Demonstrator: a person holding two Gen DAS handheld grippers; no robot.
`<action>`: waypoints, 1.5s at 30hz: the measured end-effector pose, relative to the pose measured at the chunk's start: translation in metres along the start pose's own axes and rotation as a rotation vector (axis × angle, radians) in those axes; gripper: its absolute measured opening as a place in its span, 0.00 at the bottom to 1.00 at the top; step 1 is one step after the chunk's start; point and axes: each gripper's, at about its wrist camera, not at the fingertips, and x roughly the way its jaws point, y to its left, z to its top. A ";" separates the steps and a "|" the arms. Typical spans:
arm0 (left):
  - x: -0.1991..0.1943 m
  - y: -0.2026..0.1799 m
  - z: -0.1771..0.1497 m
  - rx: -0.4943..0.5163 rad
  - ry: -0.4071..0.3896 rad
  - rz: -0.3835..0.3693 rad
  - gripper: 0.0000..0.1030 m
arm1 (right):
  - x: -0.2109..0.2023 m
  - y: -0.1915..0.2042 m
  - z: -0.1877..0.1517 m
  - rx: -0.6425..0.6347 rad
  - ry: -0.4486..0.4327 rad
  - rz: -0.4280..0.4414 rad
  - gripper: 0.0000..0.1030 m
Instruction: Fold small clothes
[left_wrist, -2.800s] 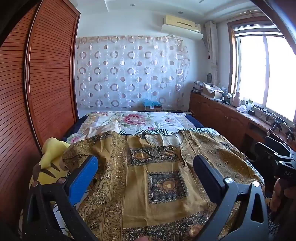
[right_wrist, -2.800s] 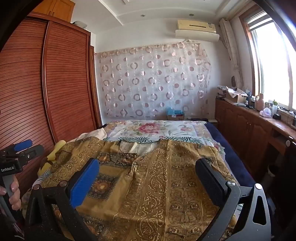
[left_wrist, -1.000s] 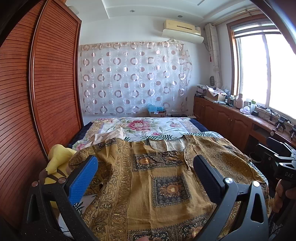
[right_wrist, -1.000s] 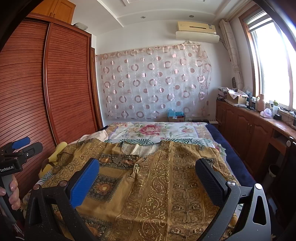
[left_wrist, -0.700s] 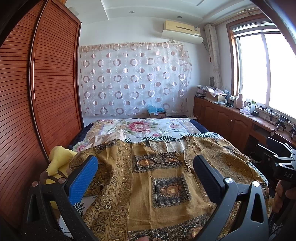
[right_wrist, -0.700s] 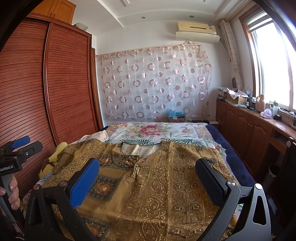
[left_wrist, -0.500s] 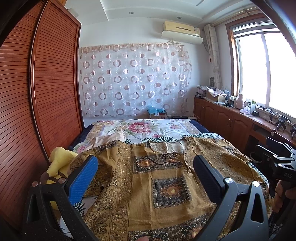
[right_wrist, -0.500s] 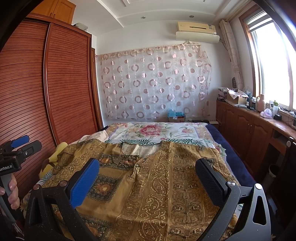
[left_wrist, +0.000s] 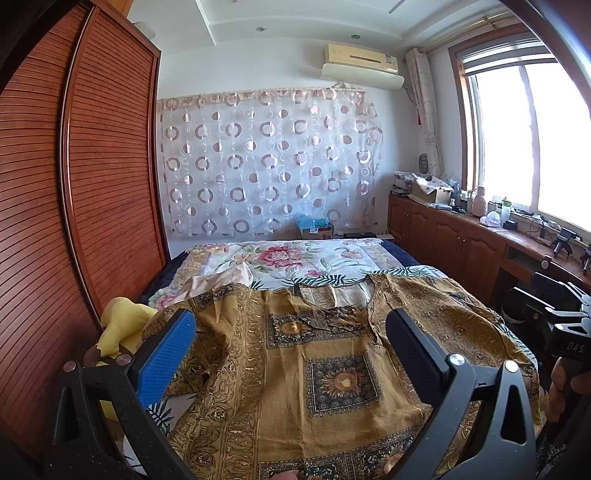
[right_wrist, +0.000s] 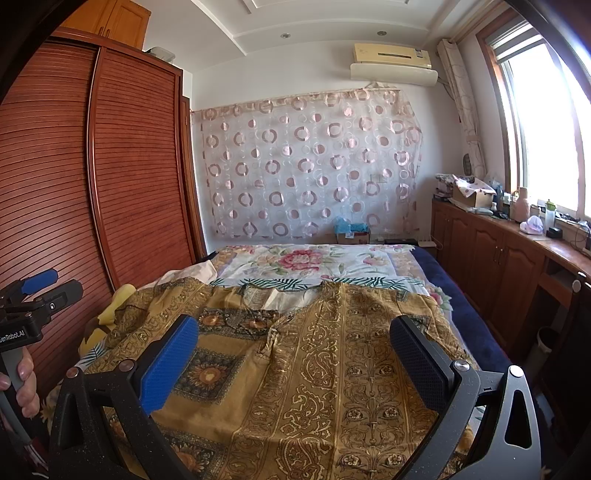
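A mustard-gold patterned top lies spread over the near half of the bed, neckline toward the far end, its left sleeve rumpled. My left gripper hovers above the garment's near part, open, nothing between its blue and black pads. My right gripper hangs above the garment's right half, open and empty as well. The left gripper also shows at the left edge of the right wrist view, held by a hand. The right gripper's body appears at the right edge of the left wrist view.
The bed carries a floral sheet beyond the top. A yellow plush toy and a pale cloth lie at the bed's left side. A slatted wooden wardrobe stands close on the left; low cabinets line the right under the window.
Both views have tilted slightly upward and drawn back from the garment since 2.8 s ago. In the last second almost nothing moved. Both grippers stayed open.
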 end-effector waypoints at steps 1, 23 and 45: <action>0.000 -0.003 -0.003 0.000 0.000 0.001 1.00 | 0.000 0.000 0.000 0.000 0.000 0.001 1.00; 0.039 0.022 -0.041 -0.003 0.076 0.069 1.00 | 0.038 0.007 -0.014 -0.039 0.023 0.026 1.00; 0.103 0.141 -0.085 -0.104 0.321 0.080 0.87 | 0.133 0.021 -0.021 -0.150 0.245 0.151 1.00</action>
